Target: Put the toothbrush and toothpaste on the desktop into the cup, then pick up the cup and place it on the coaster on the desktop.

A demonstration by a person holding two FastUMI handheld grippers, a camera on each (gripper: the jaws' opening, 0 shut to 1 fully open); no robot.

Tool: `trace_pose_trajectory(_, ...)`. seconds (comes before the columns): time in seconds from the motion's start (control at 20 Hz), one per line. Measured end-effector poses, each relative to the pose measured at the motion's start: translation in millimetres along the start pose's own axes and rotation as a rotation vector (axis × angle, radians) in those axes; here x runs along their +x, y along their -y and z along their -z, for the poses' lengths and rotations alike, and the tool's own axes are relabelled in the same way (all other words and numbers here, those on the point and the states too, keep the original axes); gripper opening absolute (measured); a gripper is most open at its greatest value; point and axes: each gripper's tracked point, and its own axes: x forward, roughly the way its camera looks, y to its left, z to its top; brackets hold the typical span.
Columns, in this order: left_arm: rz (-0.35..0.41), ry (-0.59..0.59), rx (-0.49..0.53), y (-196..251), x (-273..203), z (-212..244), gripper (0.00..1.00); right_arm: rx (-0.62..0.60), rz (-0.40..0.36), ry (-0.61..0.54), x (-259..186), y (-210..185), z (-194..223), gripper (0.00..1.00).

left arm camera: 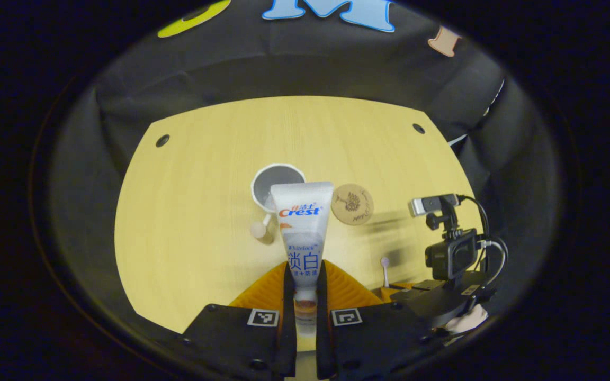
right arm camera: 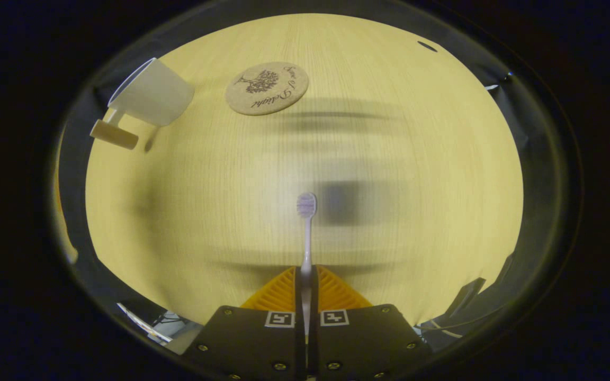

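My left gripper (left arm camera: 305, 288) jaws clamp the toothpaste tube (left arm camera: 303, 233) at frame centre, below the cup (left arm camera: 277, 182). My right gripper (right arm camera: 306, 286) jaws pinch the toothbrush (right arm camera: 306, 233); coaster (right arm camera: 267, 88) upper centre on the counter (right arm camera: 416, 159).

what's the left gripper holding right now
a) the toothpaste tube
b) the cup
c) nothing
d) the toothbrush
a: in the left gripper view, the left gripper has both fingers pressed on the toothpaste tube, held up in front of the cup.
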Motion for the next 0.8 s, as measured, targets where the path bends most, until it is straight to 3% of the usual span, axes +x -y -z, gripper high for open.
trace_pose_trajectory(0.45,-0.075,0.165,0.119,-34,34,-109,0.22,0.003,0.004,0.005,0,0,0,0.02)
trace_pose_trajectory(0.8,-0.018,0.279,0.127,-25,71,-138,0.22,0.001,0.004,0.006,-1,0,1,0.02)
